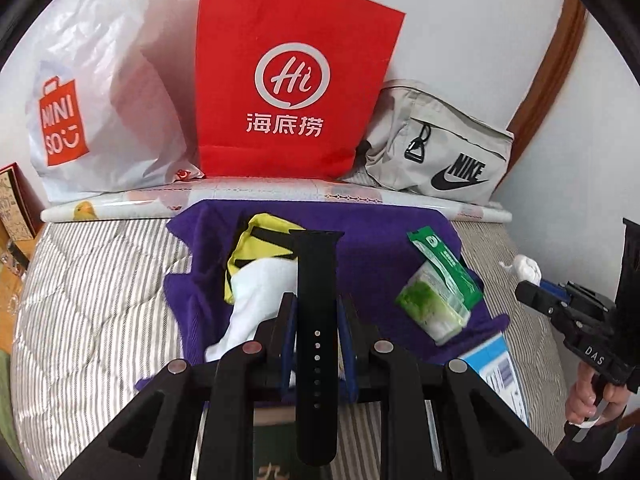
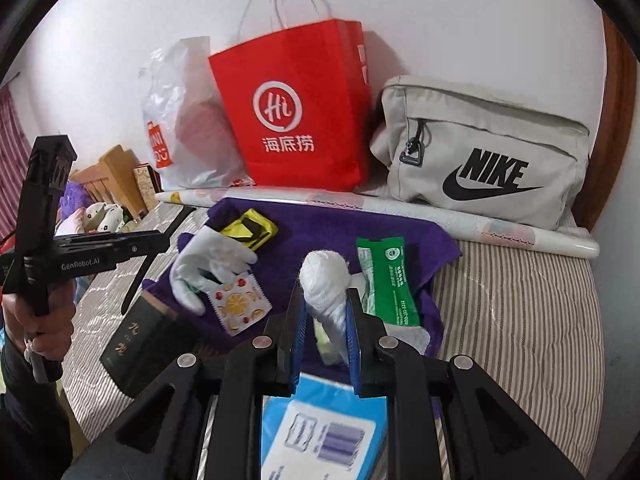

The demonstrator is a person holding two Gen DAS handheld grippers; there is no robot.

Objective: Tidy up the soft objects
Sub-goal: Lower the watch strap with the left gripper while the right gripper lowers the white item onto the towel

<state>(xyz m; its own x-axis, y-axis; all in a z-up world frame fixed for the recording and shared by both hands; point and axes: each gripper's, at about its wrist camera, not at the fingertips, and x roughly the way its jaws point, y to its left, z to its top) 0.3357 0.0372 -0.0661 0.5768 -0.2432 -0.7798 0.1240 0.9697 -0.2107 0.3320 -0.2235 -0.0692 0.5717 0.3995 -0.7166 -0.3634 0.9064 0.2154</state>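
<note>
My left gripper (image 1: 316, 308) is shut on a black watch strap (image 1: 316, 280), held upright above a purple towel (image 1: 380, 232) on the bed. My right gripper (image 2: 324, 304) is shut on a white rolled-up wad of soft plastic (image 2: 324, 280); it also shows in the left wrist view (image 1: 524, 268). On the towel (image 2: 320, 224) lie a white glove (image 2: 208, 264), a yellow and black pouch (image 2: 248, 228), a green wipes packet (image 2: 388, 280) and a fruit-print sachet (image 2: 240, 308). The glove (image 1: 256, 292), the pouch (image 1: 256, 240) and the green packet (image 1: 440, 280) show in the left wrist view too.
A red paper bag (image 1: 292, 80), a white Miniso plastic bag (image 1: 100, 100) and a grey Nike bag (image 2: 488, 152) stand against the wall behind a rolled sheet (image 2: 440, 216). A dark box (image 2: 140, 348) and a blue package (image 2: 320, 432) lie near me on the striped bedding (image 2: 520, 300).
</note>
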